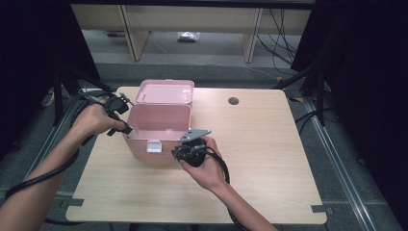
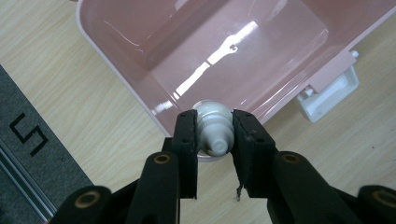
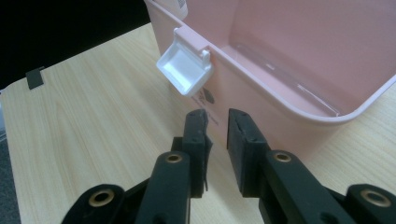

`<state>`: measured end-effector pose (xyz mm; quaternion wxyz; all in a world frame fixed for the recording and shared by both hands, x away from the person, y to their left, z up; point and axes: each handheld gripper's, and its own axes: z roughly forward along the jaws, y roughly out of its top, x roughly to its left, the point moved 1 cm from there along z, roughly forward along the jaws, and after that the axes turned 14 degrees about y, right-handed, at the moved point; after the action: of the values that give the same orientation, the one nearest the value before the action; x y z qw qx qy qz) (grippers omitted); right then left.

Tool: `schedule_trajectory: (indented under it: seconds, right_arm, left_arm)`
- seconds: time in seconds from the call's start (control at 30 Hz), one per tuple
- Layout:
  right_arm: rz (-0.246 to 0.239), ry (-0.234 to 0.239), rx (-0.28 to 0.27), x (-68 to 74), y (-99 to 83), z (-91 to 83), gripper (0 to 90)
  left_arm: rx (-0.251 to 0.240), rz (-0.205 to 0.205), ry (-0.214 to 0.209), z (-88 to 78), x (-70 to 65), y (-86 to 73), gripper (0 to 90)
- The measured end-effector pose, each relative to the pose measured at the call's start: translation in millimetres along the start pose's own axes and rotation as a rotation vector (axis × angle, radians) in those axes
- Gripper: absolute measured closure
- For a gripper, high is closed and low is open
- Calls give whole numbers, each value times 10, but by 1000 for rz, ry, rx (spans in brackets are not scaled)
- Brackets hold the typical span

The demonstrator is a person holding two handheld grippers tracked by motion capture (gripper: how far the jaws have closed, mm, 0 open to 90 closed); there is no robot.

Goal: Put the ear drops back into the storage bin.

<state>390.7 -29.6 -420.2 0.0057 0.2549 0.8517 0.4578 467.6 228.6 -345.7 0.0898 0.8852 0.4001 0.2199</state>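
A pink plastic box (image 1: 159, 122) stands open on the wooden table, its lid (image 1: 165, 91) tipped back. My left gripper (image 2: 214, 122) is at the box's left rim and is shut on a small white tube (image 2: 212, 112) with a ribbed cap, which it holds over the rim (image 2: 116, 70). In the high view that gripper (image 1: 121, 126) sits against the box's left wall. My right gripper (image 3: 217, 116) is low in front of the box, near its white latch (image 3: 184, 70). Its jaws stand a little apart with nothing between them. The high view has it (image 1: 179, 152) by the box's front right corner.
The wooden table (image 1: 269, 144) has a round cable hole (image 1: 233, 100) at the back. Dark stands and cables flank the table on both sides. A grey floor strip (image 2: 28, 135) runs along the table's left edge.
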Motion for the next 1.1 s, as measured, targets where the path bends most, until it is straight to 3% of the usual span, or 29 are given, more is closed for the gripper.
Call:
schedule_trajectory:
  seconds: [1.1]
  right_arm:
    - [-7,2,2,-4,-3,23,779]
  left_arm:
    - [29,1,-11,202,-42,-22,713]
